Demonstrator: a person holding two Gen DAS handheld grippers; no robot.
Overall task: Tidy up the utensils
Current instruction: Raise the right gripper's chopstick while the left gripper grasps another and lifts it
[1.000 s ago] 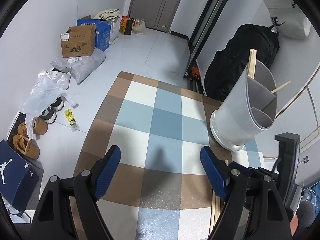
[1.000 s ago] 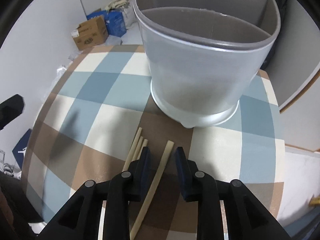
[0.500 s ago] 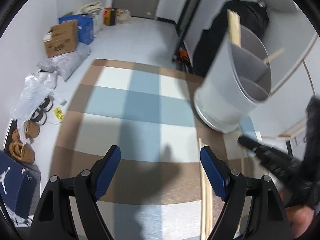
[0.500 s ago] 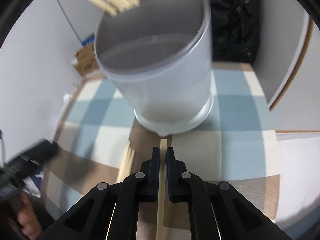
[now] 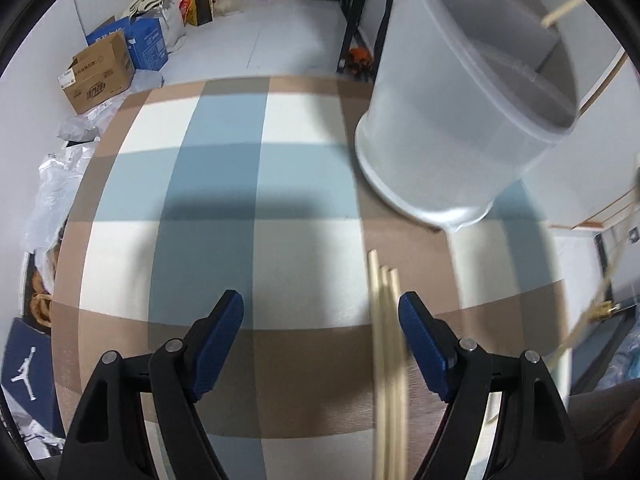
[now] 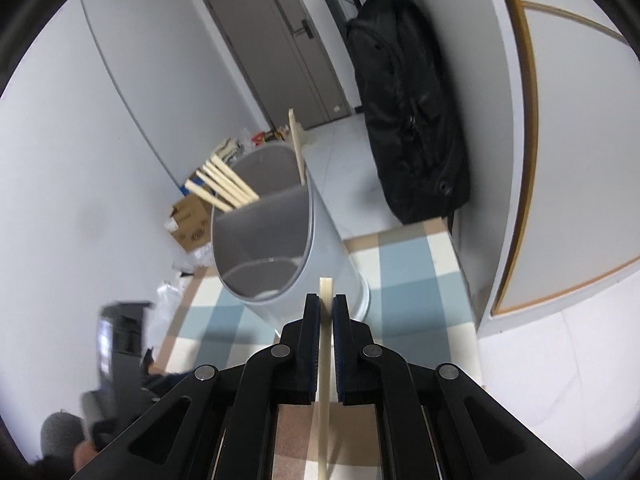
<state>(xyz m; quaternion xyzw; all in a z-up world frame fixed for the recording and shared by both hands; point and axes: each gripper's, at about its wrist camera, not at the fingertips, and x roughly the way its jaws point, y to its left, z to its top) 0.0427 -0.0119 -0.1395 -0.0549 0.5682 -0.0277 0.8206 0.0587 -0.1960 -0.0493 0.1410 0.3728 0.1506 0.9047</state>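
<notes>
A grey divided utensil holder [image 5: 460, 120] stands on the checked tablecloth [image 5: 240, 200]; it also shows in the right wrist view [image 6: 276, 248], with several chopsticks [image 6: 224, 186] in its far compartment. My right gripper [image 6: 326, 308] is shut on a single chopstick [image 6: 324, 360] and holds it raised above the table, just in front of the holder. My left gripper [image 5: 320, 316] is open and empty, low over the cloth. Three loose chopsticks [image 5: 386, 360] lie on the cloth just inside its right finger.
The table's right edge meets a white wall panel [image 6: 560, 160]. A black bag [image 6: 408, 112] stands on the floor beyond the table. Boxes [image 5: 100, 72], bags and shoes lie on the floor to the left.
My right gripper closed on one chopstick, lifted it off the cloth and rose above the holder's rim. My left gripper moved right and nearer to the holder, to beside the loose chopsticks.
</notes>
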